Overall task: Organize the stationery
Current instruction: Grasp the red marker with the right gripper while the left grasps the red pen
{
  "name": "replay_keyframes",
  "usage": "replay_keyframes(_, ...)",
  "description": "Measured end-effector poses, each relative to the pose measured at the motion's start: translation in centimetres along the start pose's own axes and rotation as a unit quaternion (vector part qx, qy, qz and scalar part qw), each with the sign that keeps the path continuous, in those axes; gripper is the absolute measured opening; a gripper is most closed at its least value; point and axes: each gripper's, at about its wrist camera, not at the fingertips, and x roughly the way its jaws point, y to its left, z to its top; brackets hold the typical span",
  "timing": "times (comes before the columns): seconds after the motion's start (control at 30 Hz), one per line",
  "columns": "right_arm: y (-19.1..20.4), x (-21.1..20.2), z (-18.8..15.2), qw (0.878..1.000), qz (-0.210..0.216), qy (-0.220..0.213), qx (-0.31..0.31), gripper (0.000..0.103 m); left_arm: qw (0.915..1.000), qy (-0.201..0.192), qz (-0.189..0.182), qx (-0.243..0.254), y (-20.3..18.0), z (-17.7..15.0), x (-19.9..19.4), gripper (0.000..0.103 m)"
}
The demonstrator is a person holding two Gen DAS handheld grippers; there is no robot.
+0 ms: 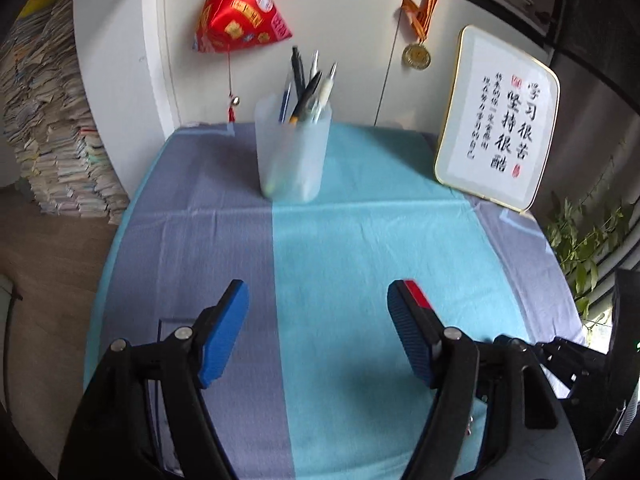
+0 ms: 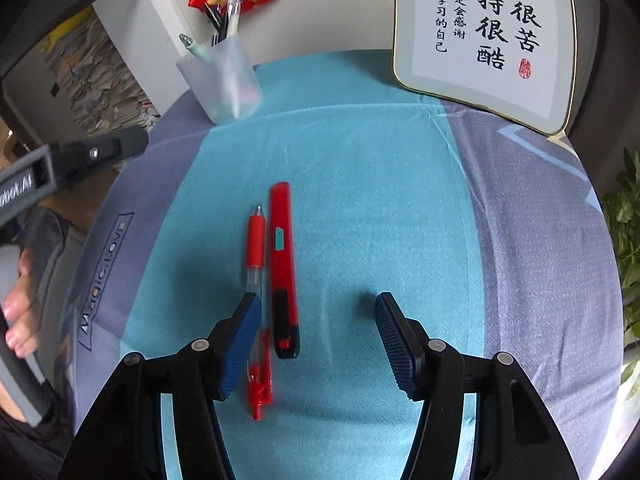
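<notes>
A: Where are the loose pieces?

B: The red gel pen with a clear barrel (image 2: pixel 256 280) and the flat red plastic utility knife (image 2: pixel 283 268) lie side by side, well short of the frosted translucent pen cup (image 2: pixel 224 80).

A: Grippers?

B: The right gripper (image 2: pixel 318 340) hovers spread wide over them; the left gripper (image 1: pixel 318 332) is wide too, holding nothing.

A: Handling?

B: Probably light, stiff and slick. Pinch mid-barrel, across the width.

Red gel pen (image 2: pixel 256 280): mid barrel hidden behind the right gripper's (image 2: pixel 318 336) left pad. Pens in the frosted cup (image 1: pixel 294 152) ahead of the left jaws are blurry, lower halves just smudges thru the plastic. Calligraphy frame (image 2: pixel 486 40) cut off at top edge.
</notes>
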Motion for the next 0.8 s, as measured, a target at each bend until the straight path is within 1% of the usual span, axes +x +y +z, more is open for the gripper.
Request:
replay_keyframes(0.03, 0.2, 0.0, -0.1, 1.000, -0.009, -0.006, -0.007, 0.058, 0.9999, 0.010, -0.002, -0.004, -0.1, -0.8, 0.1, 0.071)
replay_keyframes(0.07, 0.4, 0.0, -0.2, 1.000, -0.010, -0.007, -0.013, 0.051, 0.9998, 0.019, -0.009, -0.004, -0.4, -1.5, 0.2, 0.071)
replay_keyframes(0.1, 0.5, 0.2, -0.4, 1.000, -0.007, -0.007, -0.015, 0.049, 0.9996, 0.027, -0.011, 0.000, -0.6, -2.2, 0.3, 0.071)
replay_keyframes(0.17, 1.0, 0.3, -0.4, 1.000, -0.007, -0.013, -0.021, 0.047, 0.9993, 0.037, -0.006, 0.006, -1.0, -3.0, 0.5, 0.071)
replay_keyframes(0.23, 1.5, 0.4, -0.4, 0.999, -0.014, -0.021, -0.029, 0.041, 0.9990, 0.045, -0.003, 0.005, -1.2, -3.2, 0.6, 0.071)
replay_keyframes(0.27, 1.7, 0.5, -0.4, 0.999, -0.030, -0.026, -0.034, 0.028, 0.9988, 0.050, -0.001, 0.004, -1.2, -3.2, 0.7, 0.071)
replay_keyframes(0.3, 2.0, 0.6, -0.4, 0.998, -0.044, -0.028, -0.041, 0.019, 0.9986, 0.054, 0.000, 0.001, -1.2, -3.2, 0.8, 0.071)
replay_keyframes(0.33, 2.2, 0.4, -0.5, 0.997, -0.050, -0.029, -0.048, 0.015, 0.9984, 0.056, 0.000, -0.002, -1.2, -3.1, 0.8, 0.071)
replay_keyframes(0.4, 2.2, 0.2, -0.7, 0.997, -0.051, -0.031, -0.048, 0.014, 0.9982, 0.059, -0.001, -0.009, -1.2, -3.1, 0.8, 0.071)
replay_keyframes(0.5, 1.3, -0.4, -1.3, 0.998, -0.044, -0.044, -0.009, 0.014, 0.9980, 0.062, -0.008, -0.012, -1.9, -3.1, 0.7, 0.071)
replay_keyframes(0.57, 0.5, -1.0, -1.9, 0.997, -0.052, -0.052, 0.014, 0.014, 0.9982, 0.059, -0.009, -0.001, -2.8, -3.4, 0.7, 0.071)
replay_keyframes(0.6, 0.0, -1.4, -2.2, 0.997, -0.046, -0.055, 0.026, 0.014, 0.9981, 0.060, -0.008, 0.005, -3.3, -3.5, 0.8, 0.071)
replay_keyframes(0.67, -0.9, -2.0, -2.8, 0.996, -0.035, -0.063, 0.051, 0.014, 0.9974, 0.069, -0.015, 0.013, -4.2, -3.8, 1.2, 0.071)
replay_keyframes(0.73, -1.5, -2.5, -3.4, 0.995, -0.036, -0.070, 0.063, 0.014, 0.9954, 0.087, -0.032, 0.025, -5.1, -4.2, 2.0, 0.070)
replay_keyframes(0.8, -1.9, -2.6, -3.7, 0.995, -0.033, -0.070, 0.069, 0.014, 0.9935, 0.104, -0.039, 0.026, -5.7, -4.4, 2.7, 0.070)
